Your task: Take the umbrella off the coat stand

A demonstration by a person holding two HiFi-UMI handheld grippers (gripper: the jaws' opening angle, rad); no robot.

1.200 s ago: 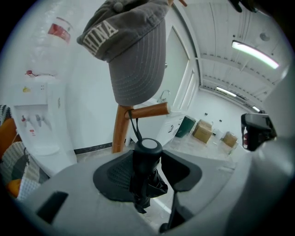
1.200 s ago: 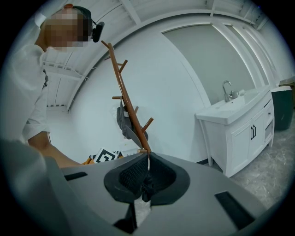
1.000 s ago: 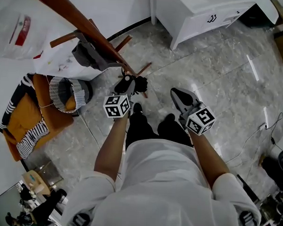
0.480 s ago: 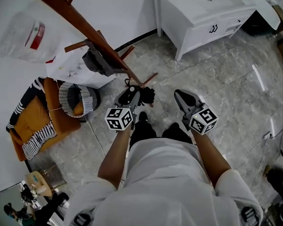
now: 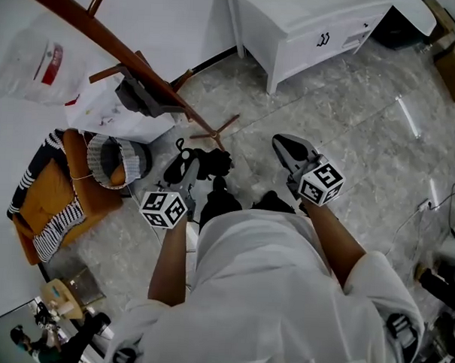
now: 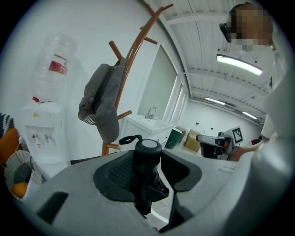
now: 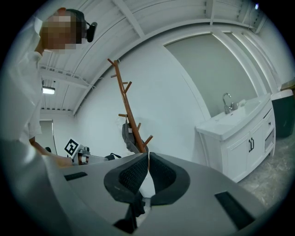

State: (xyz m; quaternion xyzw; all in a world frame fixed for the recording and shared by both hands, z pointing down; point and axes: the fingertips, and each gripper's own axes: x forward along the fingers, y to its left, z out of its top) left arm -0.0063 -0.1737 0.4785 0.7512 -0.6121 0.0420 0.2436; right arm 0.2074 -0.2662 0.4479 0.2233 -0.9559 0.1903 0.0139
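Since a second ago the left gripper (image 6: 148,175) has drawn back from the coat stand (image 5: 142,66), carrying the folded black umbrella (image 5: 208,162) clear of it. Its fingers (image 6: 115,174) stand wide, clamped on the umbrella. The right gripper (image 7: 147,170) has its fingers pressed together, empty. Left of the left fingers, a woven basket (image 5: 101,145) holds something orange.

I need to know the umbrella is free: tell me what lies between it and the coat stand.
Nothing: the head view shows only bare floor between the umbrella, clamped in the left gripper, and the stand.
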